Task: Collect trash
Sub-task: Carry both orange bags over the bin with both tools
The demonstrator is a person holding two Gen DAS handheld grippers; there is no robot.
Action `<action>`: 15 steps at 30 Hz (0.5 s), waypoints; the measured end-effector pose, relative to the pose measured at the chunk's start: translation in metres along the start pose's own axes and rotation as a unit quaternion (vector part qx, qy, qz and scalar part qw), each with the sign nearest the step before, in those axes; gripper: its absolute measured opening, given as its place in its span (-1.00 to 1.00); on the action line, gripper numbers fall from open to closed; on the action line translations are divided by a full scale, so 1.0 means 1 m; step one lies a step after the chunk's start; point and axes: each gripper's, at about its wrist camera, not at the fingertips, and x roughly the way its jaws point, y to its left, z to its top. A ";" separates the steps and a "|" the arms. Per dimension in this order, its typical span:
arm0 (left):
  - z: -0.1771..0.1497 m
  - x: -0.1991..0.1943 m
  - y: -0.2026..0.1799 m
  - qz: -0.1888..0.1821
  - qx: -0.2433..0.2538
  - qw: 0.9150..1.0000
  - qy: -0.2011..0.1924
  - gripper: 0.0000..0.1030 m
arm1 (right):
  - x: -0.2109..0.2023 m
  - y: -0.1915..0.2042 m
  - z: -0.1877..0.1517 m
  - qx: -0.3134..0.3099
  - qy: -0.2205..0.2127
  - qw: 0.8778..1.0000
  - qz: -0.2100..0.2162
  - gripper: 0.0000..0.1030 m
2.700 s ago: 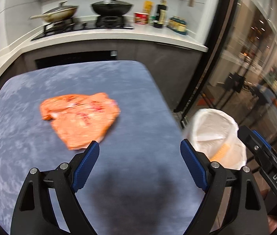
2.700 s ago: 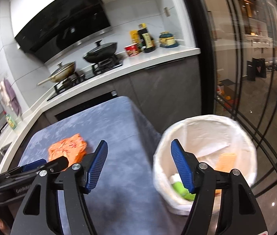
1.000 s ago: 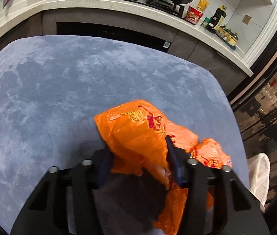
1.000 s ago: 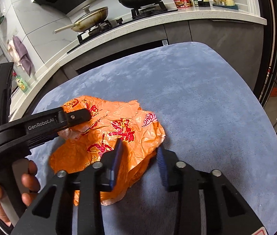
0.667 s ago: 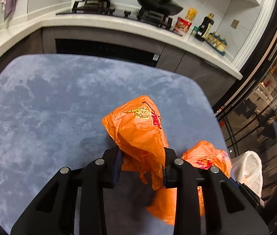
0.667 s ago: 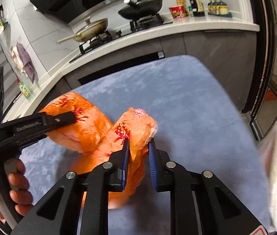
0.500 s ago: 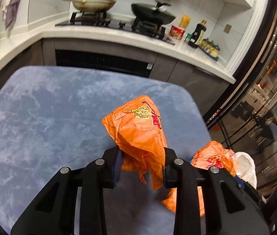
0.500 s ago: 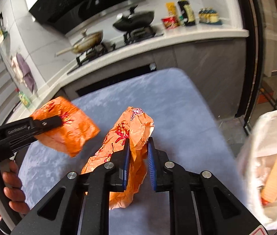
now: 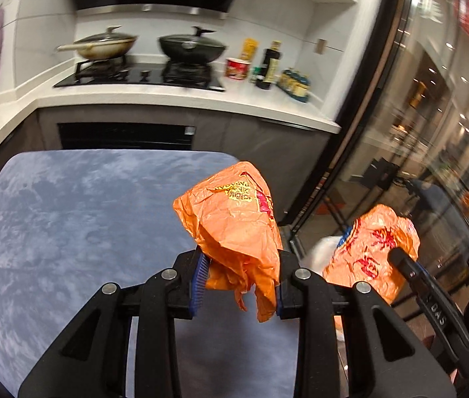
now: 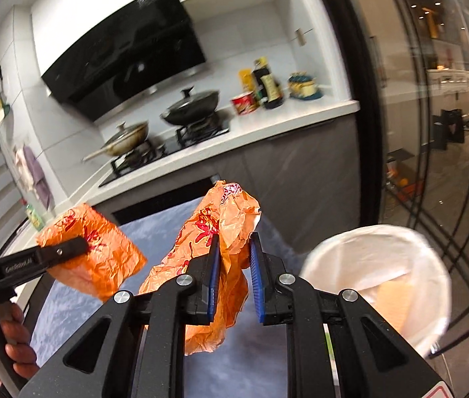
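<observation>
1. My left gripper [image 9: 239, 285]: closed on one end of the orange plastic bag [image 9: 234, 222], crumpled plastic bunched between the blue pads, the loose part standing up above the jaws and a tail hanging below.
2. My right gripper [image 10: 233, 277]: closed on the other end of the same bag, a narrower twist of plastic pinched between its pads, the rest drooping under them.
3. Orange plastic bag: held by both grippers, clear of the tabletop [image 9: 68, 232], nothing of it touching the blue cloth. In the right wrist view the left-held end sat to the left of my own and a little higher.
4. My left hand [image 10: 5, 341]: wrapped round the left gripper's handle at the frame's lower left.
5. Bin [image 10: 377, 285]: white-lined, open-topped, on the floor just beyond the tabletop's right edge, to the right of the right gripper. Some pale and orange-yellow rubbish already lay inside.
6. Task state, as I judged it: the pick-up was done; the carry over the rim and the release were left. No other litter showed on the visible tabletop.
7. Room to move: open air between the bag and the bin's mouth. The tabletop's rounded far corner lay beneath the path; the dark frame of the glass door [image 10: 410, 126] stood close behind the bin.
8. Kitchen counter [image 9: 181, 99] with its pans and bottles: well apart, not in the way.
</observation>
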 end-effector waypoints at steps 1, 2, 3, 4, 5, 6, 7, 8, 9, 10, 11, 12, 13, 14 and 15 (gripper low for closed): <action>-0.002 -0.001 -0.009 -0.004 0.006 1.000 0.000 -0.42 | -0.006 -0.007 0.001 0.003 -0.004 1.000 -0.004 -0.69; -0.005 -0.003 -0.021 -0.010 0.014 1.000 0.000 -0.42 | -0.015 -0.016 0.002 0.008 -0.010 1.000 -0.010 -0.69; -0.008 -0.004 -0.031 -0.015 0.020 1.000 0.002 -0.42 | -0.022 -0.024 0.002 0.012 -0.013 1.000 -0.015 -0.69; -0.010 -0.004 -0.038 -0.019 0.023 1.000 0.003 -0.42 | -0.026 -0.030 0.003 0.014 -0.016 1.000 -0.019 -0.69; -0.013 -0.005 -0.047 -0.023 0.028 0.999 0.005 -0.42 | -0.033 -0.038 0.003 0.018 -0.020 0.999 -0.024 -0.69; -0.016 -0.005 -0.059 -0.028 0.036 0.999 0.008 -0.42 | -0.038 -0.045 0.003 0.022 -0.023 0.999 -0.029 -0.69; -0.018 -0.004 -0.067 -0.032 0.041 0.999 0.010 -0.42 | -0.043 -0.051 0.002 0.025 -0.025 0.999 -0.033 -0.69; -0.021 -0.004 -0.074 -0.036 0.045 0.998 0.012 -0.42 | -0.049 -0.060 0.002 0.029 -0.028 0.998 -0.038 -0.69; -0.023 -0.004 -0.083 -0.039 0.051 0.998 0.014 -0.42 | -0.053 -0.066 0.001 0.033 -0.030 0.998 -0.042 -0.69; -0.026 -0.003 -0.091 -0.043 0.056 0.997 0.016 -0.42 | -0.057 -0.072 0.000 0.037 -0.032 0.998 -0.045 -0.69; -0.029 -0.003 -0.100 -0.047 0.061 0.997 0.019 -0.42 | -0.061 -0.080 -0.001 0.042 -0.033 0.997 -0.050 -0.69; -0.031 -0.002 -0.105 -0.049 0.065 0.996 0.021 -0.42 | -0.064 -0.087 0.000 0.045 -0.034 0.997 -0.054 -0.69; -0.033 0.000 -0.112 -0.051 0.069 0.996 0.023 -0.42 | -0.067 -0.095 -0.002 0.049 -0.036 0.996 -0.058 -0.69; -0.035 0.001 -0.118 -0.053 0.072 0.996 0.024 -0.42 | -0.070 -0.100 -0.002 0.052 -0.037 0.996 -0.061 -0.69; -0.036 0.003 -0.124 -0.055 0.076 0.995 0.027 -0.42 | -0.073 -0.107 -0.004 0.056 -0.037 0.996 -0.064 -0.69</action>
